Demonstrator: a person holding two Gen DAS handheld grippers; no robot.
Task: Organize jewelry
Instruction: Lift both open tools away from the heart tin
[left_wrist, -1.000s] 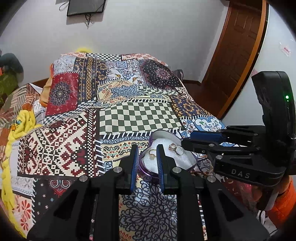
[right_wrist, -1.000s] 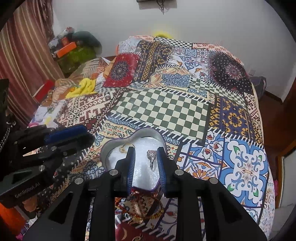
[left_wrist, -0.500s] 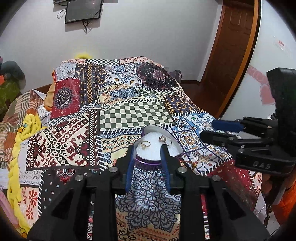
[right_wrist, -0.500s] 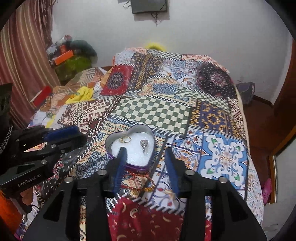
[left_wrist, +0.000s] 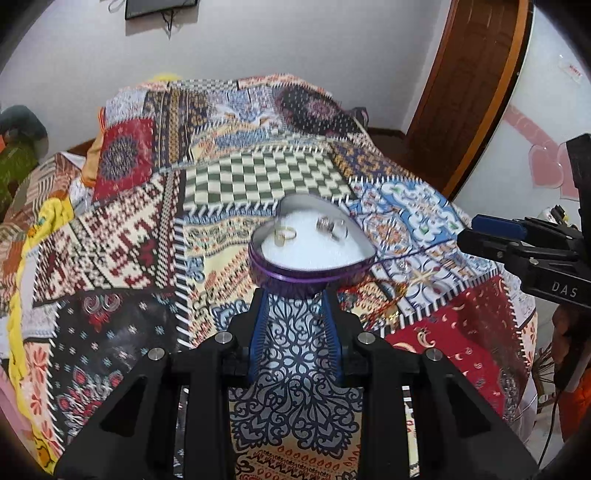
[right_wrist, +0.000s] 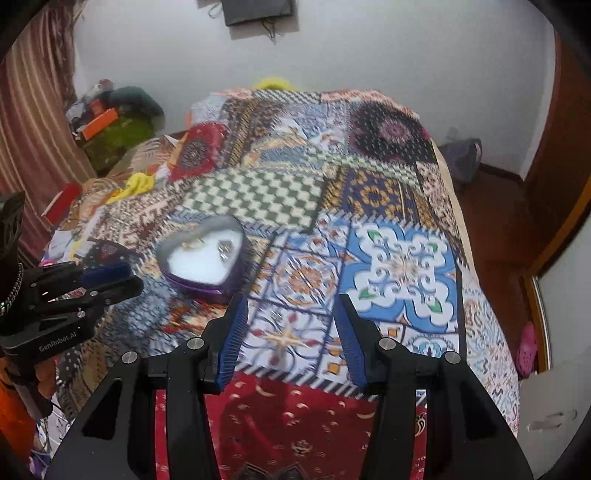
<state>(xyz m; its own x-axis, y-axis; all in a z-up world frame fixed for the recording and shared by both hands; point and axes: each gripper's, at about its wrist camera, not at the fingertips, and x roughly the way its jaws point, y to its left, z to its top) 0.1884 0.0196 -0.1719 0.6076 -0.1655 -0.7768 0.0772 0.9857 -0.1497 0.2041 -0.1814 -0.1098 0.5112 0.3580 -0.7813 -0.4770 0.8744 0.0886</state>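
A purple heart-shaped tin (left_wrist: 291, 277) with white lining sits on the patchwork bedspread (left_wrist: 122, 236). A gold ring (left_wrist: 285, 234) and a silver ring (left_wrist: 332, 226) lie inside it. My left gripper (left_wrist: 295, 299) is open and empty, its tips just short of the tin's near wall. My right gripper (right_wrist: 291, 306) is open and empty, above the bedspread to the right of the tin (right_wrist: 205, 258). It also shows at the right of the left wrist view (left_wrist: 491, 236). Loose bracelets or chains (left_wrist: 395, 295) lie on the bedspread beside the tin.
The bed's right edge drops to a wooden floor (right_wrist: 498, 221) by a brown door (left_wrist: 476, 85). Clutter and a yellow cloth (right_wrist: 133, 184) lie at the bed's left side. A pink shoe (right_wrist: 526, 347) lies on the floor.
Both grippers have drawn back from the tin and opened wider. The right gripper let the silver ring go into the tin and swung away to the right.
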